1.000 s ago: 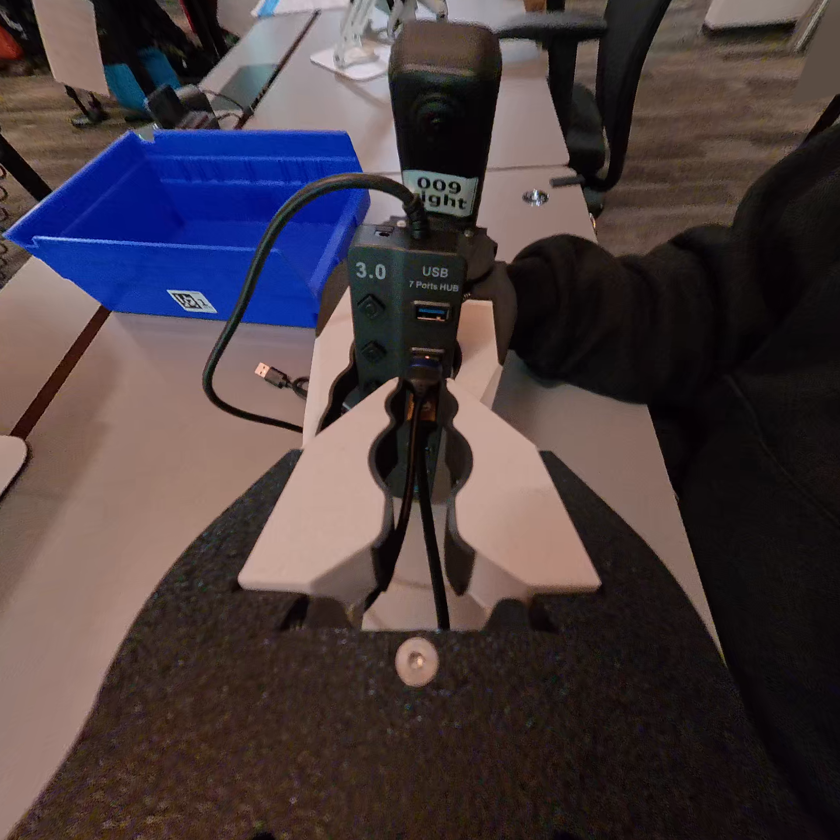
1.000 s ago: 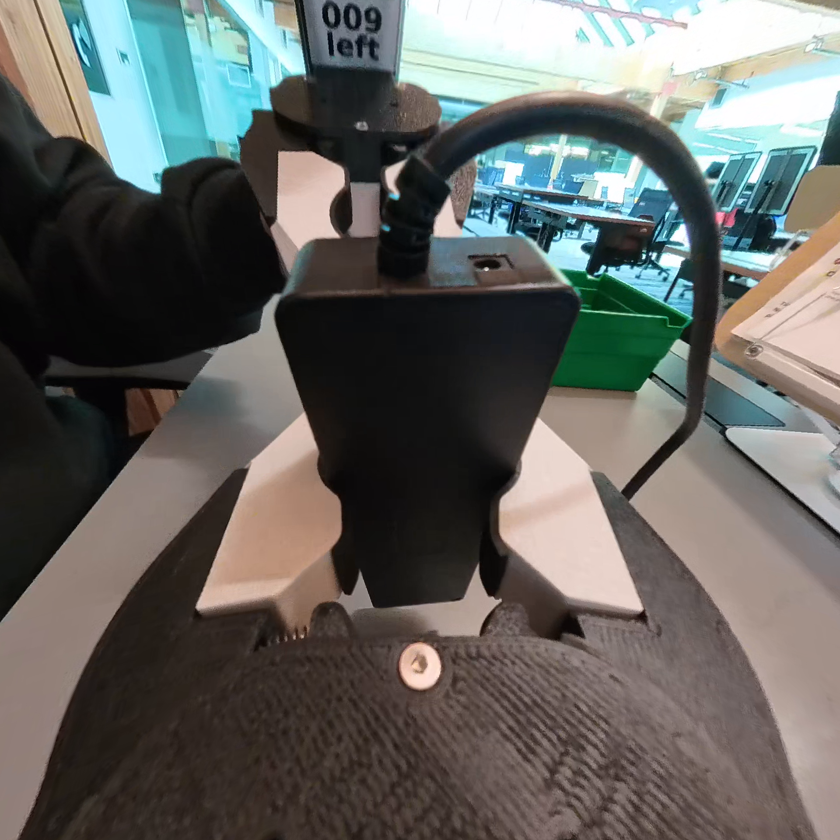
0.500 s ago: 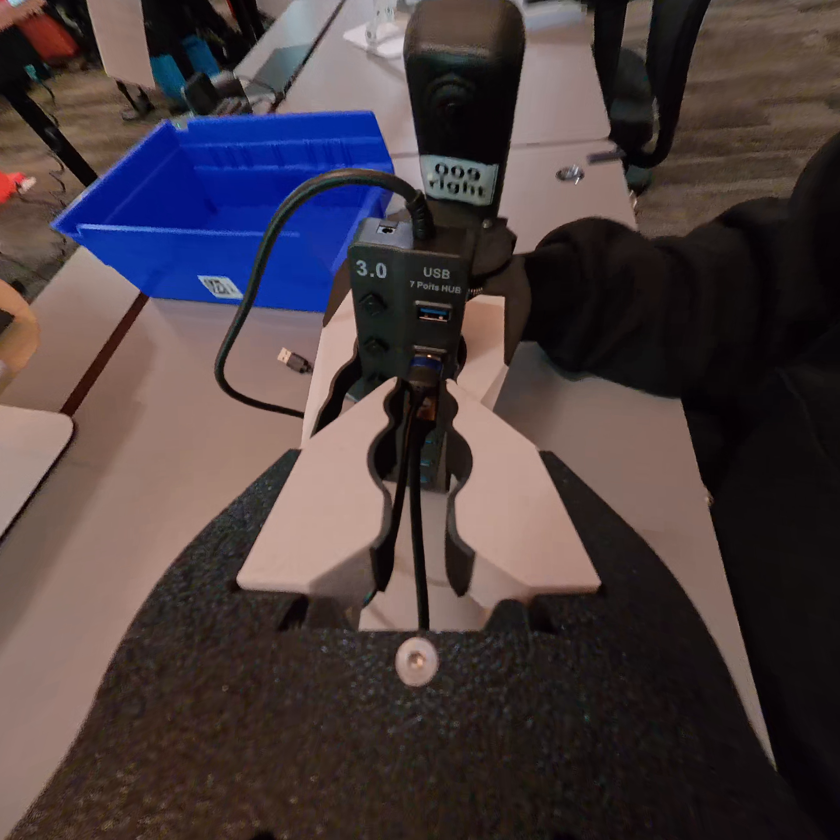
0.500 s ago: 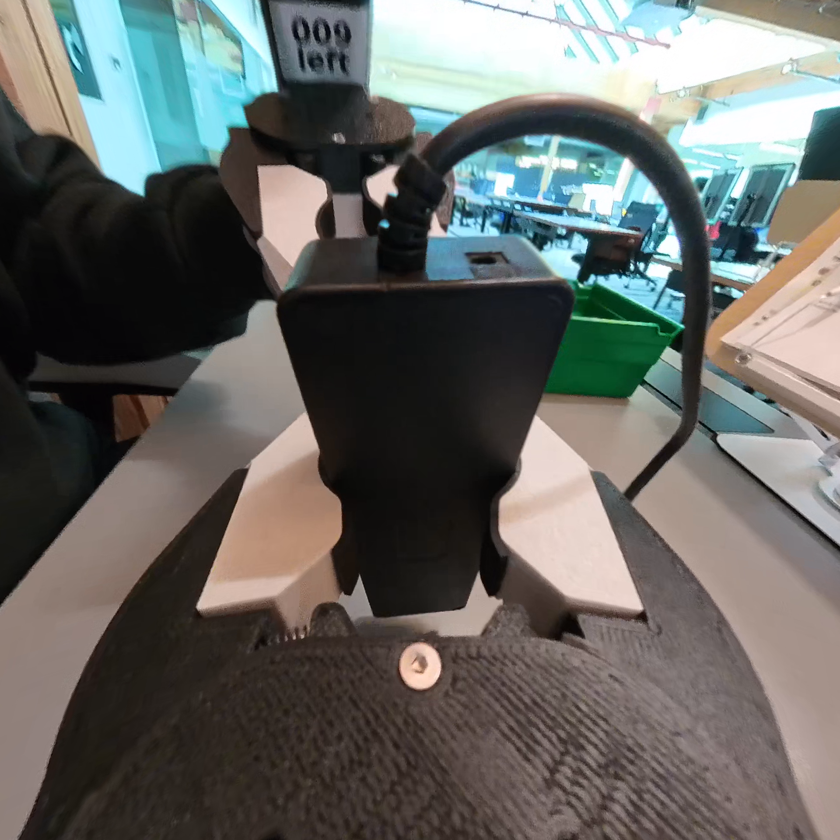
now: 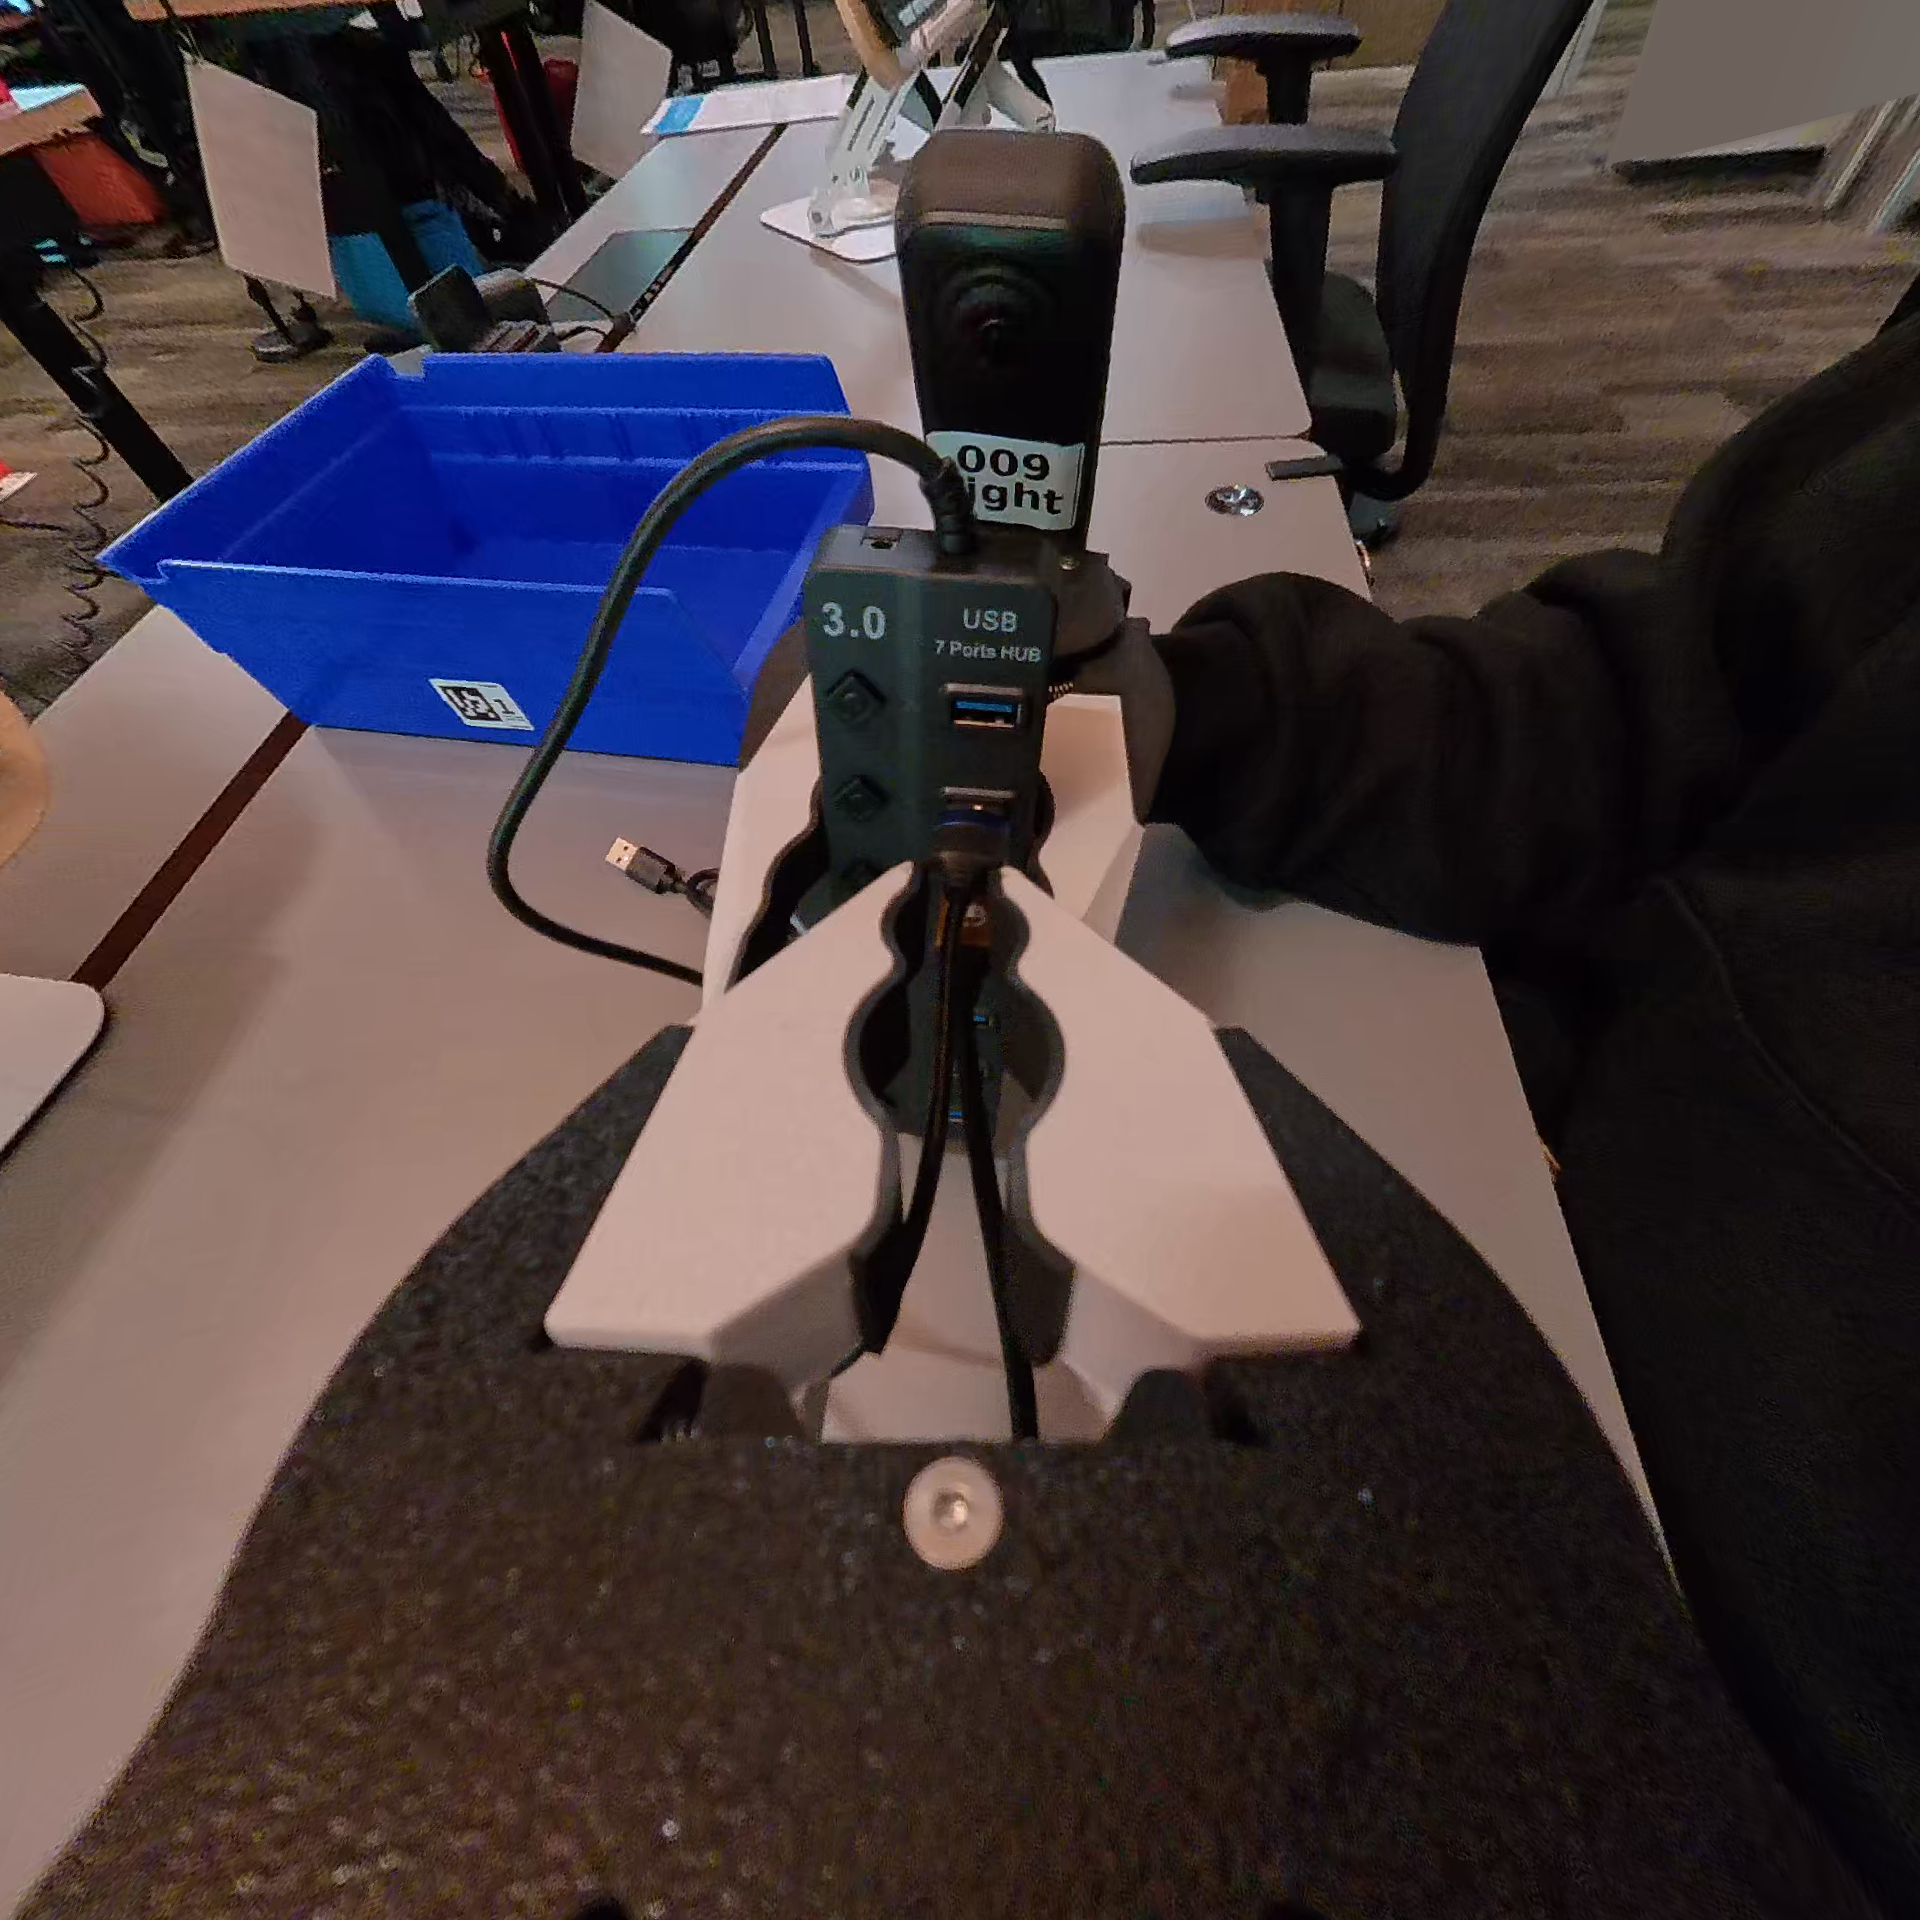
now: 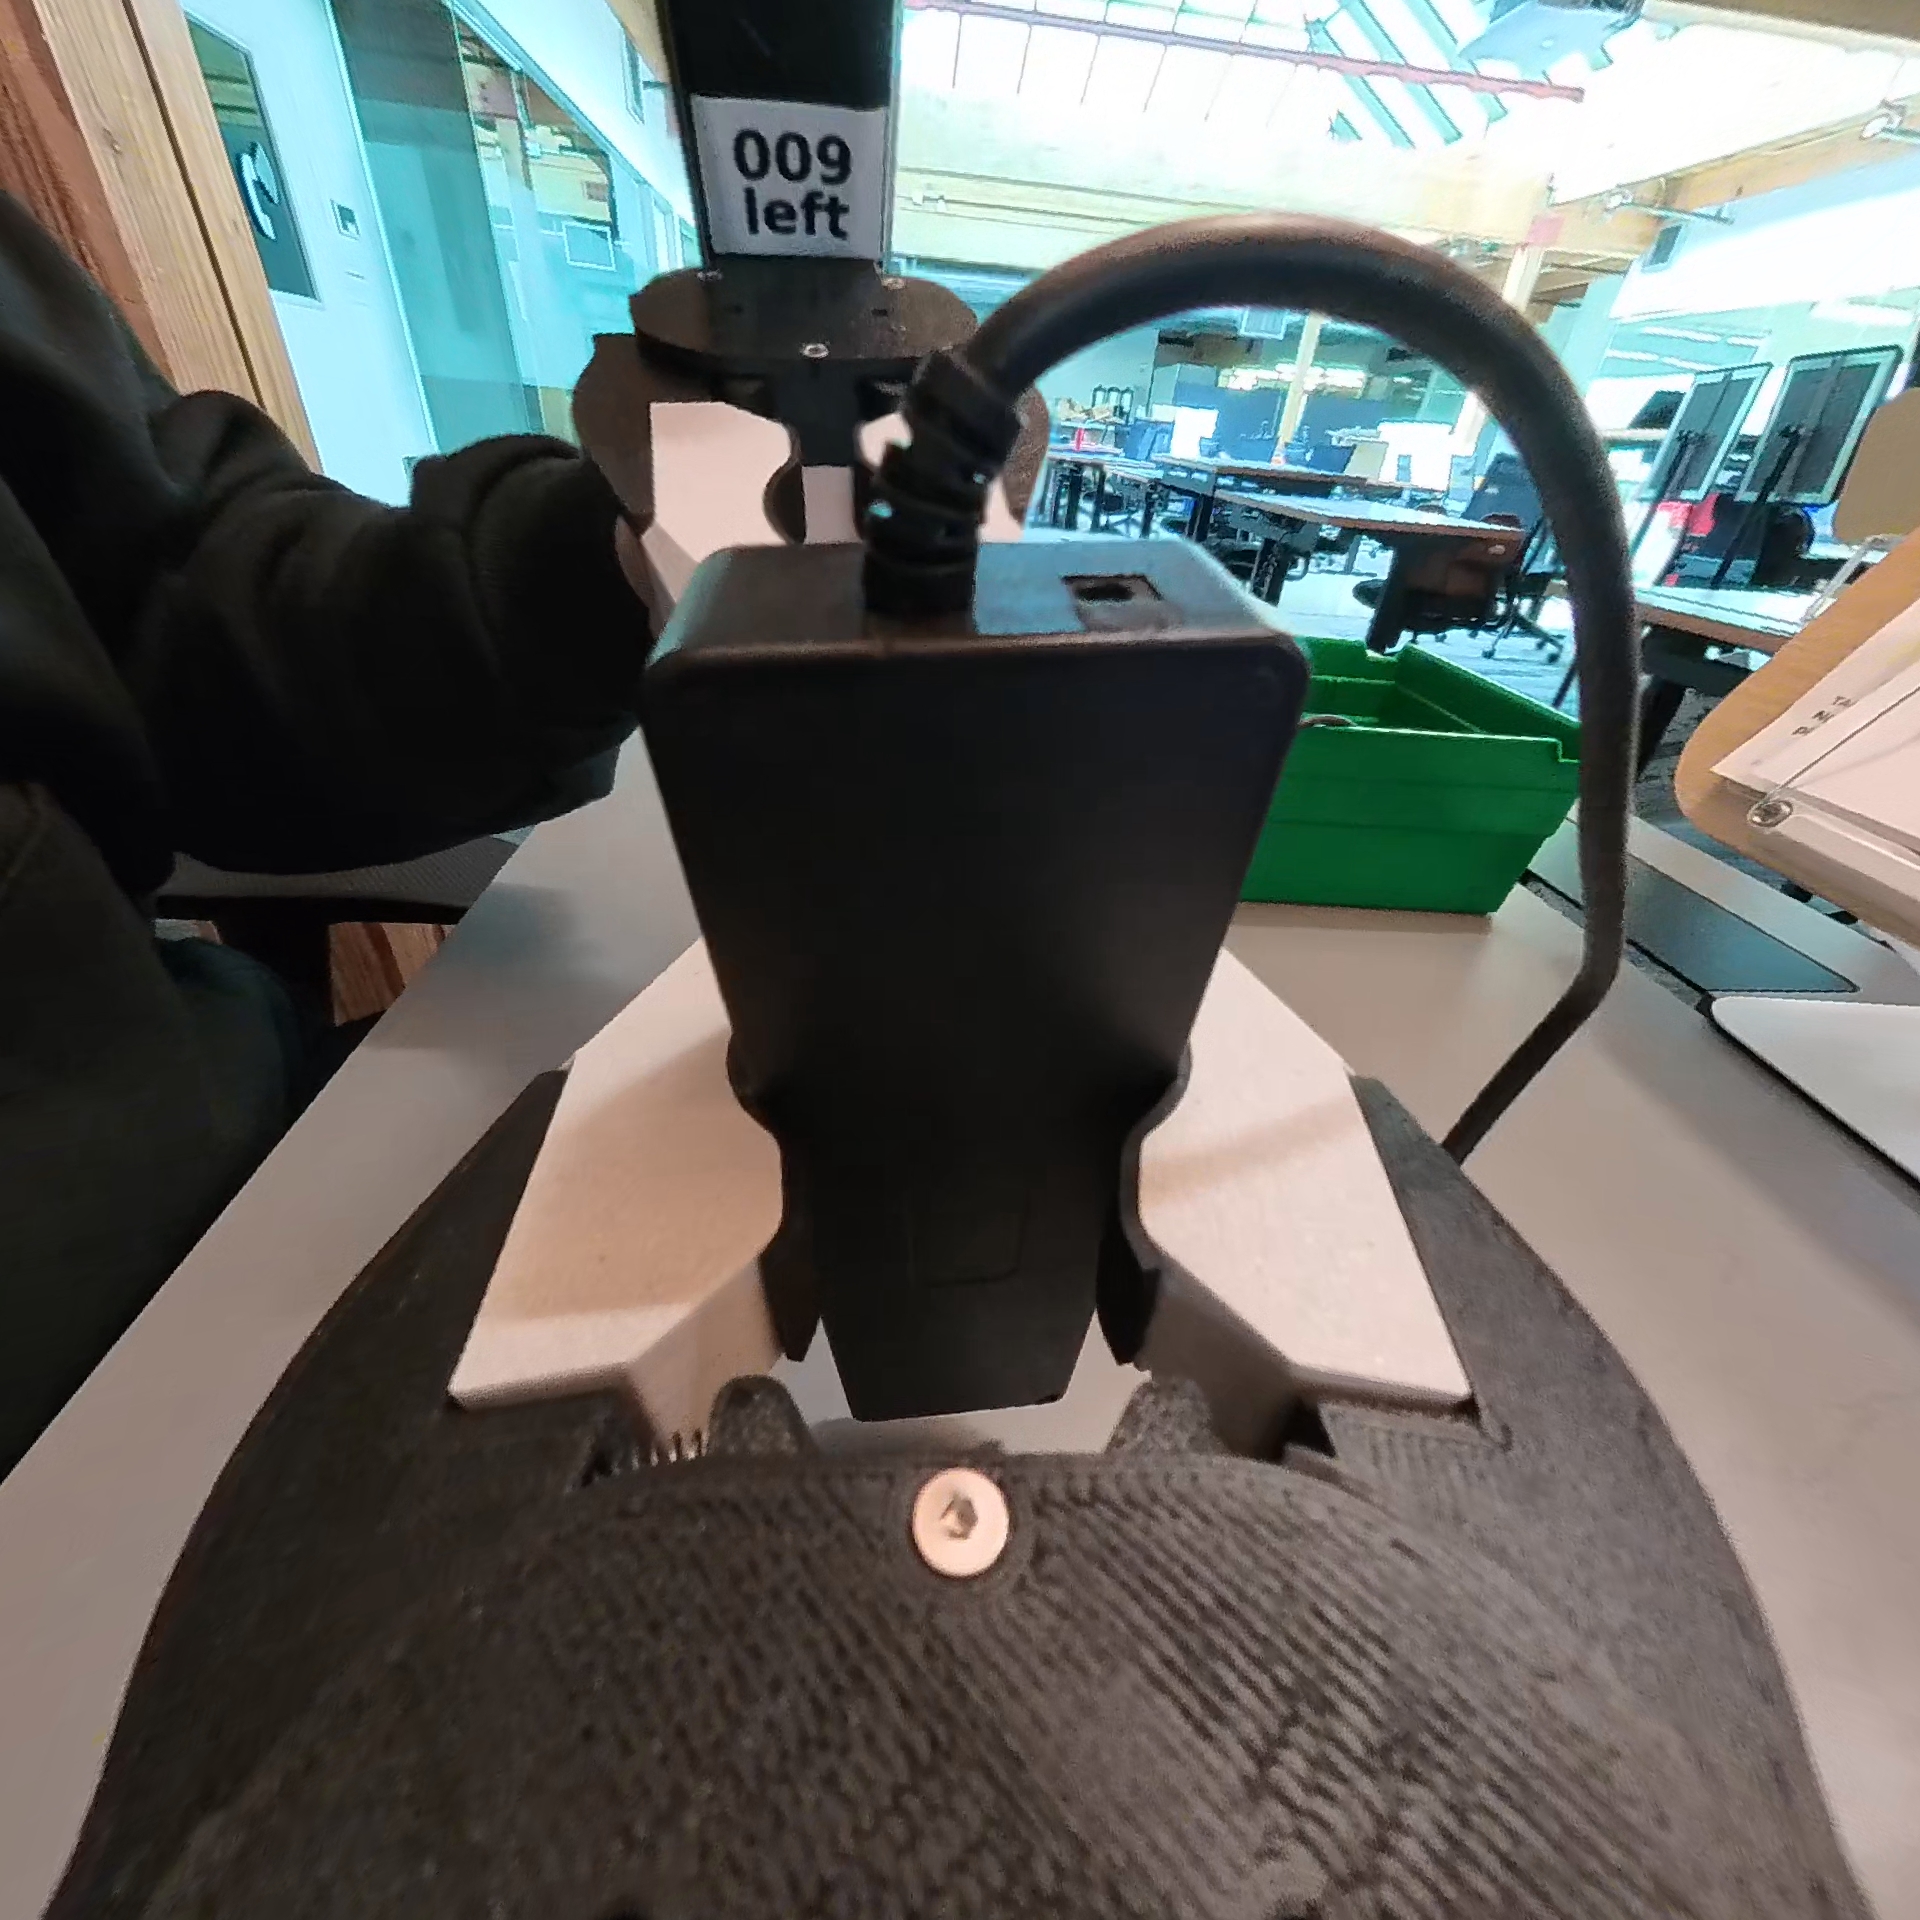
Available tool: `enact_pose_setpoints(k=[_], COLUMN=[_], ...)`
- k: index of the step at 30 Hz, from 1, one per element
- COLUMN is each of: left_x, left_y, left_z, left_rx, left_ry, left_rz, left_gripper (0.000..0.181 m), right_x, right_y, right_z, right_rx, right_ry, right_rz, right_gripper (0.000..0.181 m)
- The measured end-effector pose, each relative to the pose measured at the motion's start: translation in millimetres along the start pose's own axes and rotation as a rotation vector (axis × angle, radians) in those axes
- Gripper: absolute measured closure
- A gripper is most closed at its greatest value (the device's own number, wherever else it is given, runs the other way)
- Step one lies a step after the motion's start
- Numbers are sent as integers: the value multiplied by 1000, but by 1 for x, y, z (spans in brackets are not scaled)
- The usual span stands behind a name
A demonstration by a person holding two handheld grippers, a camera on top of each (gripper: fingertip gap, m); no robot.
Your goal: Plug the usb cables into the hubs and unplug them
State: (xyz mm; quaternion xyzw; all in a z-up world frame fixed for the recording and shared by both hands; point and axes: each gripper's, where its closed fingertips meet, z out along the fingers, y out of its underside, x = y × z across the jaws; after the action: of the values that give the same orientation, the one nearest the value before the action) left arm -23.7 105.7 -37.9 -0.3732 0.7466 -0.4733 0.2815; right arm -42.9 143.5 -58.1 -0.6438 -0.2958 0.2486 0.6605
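Observation:
A black USB hub (image 5: 930, 665) stands upright in the left wrist view, held from behind by my right gripper (image 5: 1081, 821). My left gripper (image 5: 961, 894) is shut on a black USB cable (image 5: 987, 1226). The cable's plug (image 5: 966, 847) sits at the hub's second port from the top; how deep it is I cannot tell. In the right wrist view my right gripper (image 6: 966, 1039) is shut on the hub's plain back (image 6: 966, 831). The hub's own cable (image 6: 1455, 343) arcs up and over to the right. The left gripper (image 6: 727, 488) shows just beyond the hub.
A blue bin (image 5: 416, 582) stands on the grey table (image 5: 312, 1091) at the left, with a loose USB plug (image 5: 644, 862) beside it. A green bin (image 6: 1403, 800) sits behind the hub. A person's black sleeve (image 5: 1455, 748) reaches in from the right. An office chair (image 5: 1351, 260) stands farther back.
Both grippers keep their hold, and the plug stays at the second port. The pair has shifted and tilted slightly, so the background has moved in both views.

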Motion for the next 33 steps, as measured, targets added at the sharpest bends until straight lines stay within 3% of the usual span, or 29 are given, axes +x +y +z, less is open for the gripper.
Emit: enact_pose_setpoints(k=[9, 16, 20, 25, 29, 33], left_x=[-1, -5, -2, -2, -2, -11], left_y=[3, 12, 6, 15, 12, -8], left_z=[0, 2, 1, 2, 3, -11], left_rx=[-20, -146, -97, -155, -92, 22], left_ry=[-12, -95, -53, -34, -66, -203], left_rz=[43, 138, 91, 96, 55, 39], left_gripper=[178, 177, 178, 178, 177, 169], right_x=[0, 4, 0, -2, 6, 14], right_y=[3, 12, 8, 15, 8, -7], right_z=[1, 4, 4, 7, 3, -5], right_rx=[-18, -58, -43, -60, -36, 30], right_ry=[0, 14, -1, -21, 38, 107], right_rz=[8, 34, 34, 22, -28, -83], right_gripper=[117, 117, 117, 117, 117, 117])
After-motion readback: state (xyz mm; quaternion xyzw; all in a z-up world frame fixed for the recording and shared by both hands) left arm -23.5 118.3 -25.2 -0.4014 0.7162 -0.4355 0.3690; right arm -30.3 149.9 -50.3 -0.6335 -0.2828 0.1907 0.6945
